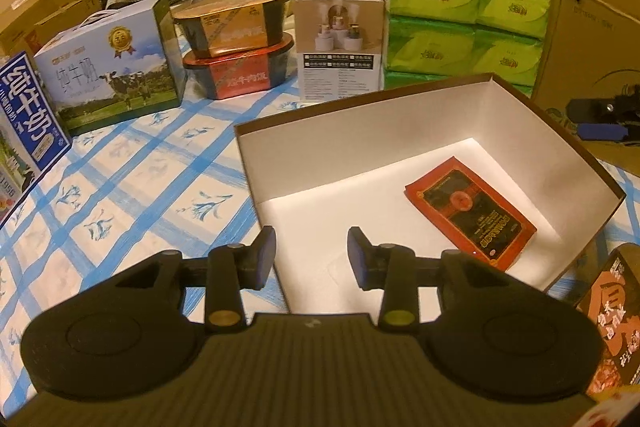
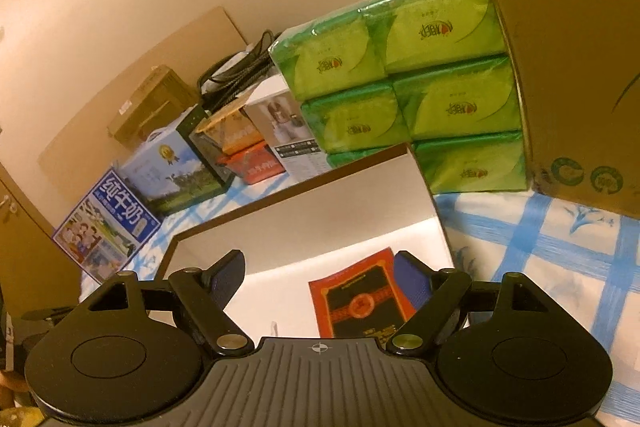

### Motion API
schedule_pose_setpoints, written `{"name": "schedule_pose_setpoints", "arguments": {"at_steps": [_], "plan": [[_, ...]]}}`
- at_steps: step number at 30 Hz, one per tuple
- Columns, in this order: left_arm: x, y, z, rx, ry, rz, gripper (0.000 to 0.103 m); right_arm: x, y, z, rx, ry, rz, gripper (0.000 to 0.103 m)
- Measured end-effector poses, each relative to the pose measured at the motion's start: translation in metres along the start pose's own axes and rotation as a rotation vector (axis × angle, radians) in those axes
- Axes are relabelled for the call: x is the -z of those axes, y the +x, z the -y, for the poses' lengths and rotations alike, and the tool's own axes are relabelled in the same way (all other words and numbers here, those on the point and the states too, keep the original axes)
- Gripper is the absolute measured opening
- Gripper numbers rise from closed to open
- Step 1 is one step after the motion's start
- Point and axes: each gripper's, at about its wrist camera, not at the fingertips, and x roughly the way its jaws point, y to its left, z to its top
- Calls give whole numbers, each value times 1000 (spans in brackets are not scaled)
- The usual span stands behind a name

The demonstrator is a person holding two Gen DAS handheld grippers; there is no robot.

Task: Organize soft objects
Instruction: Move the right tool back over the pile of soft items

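Red-black packet (image 1: 471, 214) lies flat inside white box (image 1: 360, 131).

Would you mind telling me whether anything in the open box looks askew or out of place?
The red packet lies flat inside the white-lined box but skewed, its edges diagonal to the walls. Nothing looks spilled or damaged.

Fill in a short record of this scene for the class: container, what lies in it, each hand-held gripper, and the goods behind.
container: open white-lined box on checked cloth
contents: one red-and-black packet, lying flat
left hand-held gripper: open, empty
right hand-held gripper: open over the packet, empty
behind: green tissue packs, milk cartons
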Motion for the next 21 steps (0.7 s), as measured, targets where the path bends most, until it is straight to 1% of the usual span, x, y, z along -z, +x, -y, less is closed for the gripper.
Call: {"name": "schedule_pose_setpoints", "arguments": {"at_steps": [6,11,14,21], "plan": [[5,-20,-11,-12,-28,22,36,3,-26,1,12,-14,11,81],[14,-51,-24,-28,-66,47,36,7,-65,2,3,-10,32,81],[25,-76,-29,-26,-89,64,36,13,-95,2,4,-14,47,81],[65,-133,-24,-41,-103,53,36,38,-163,-1,24,-45,65,81]]}}
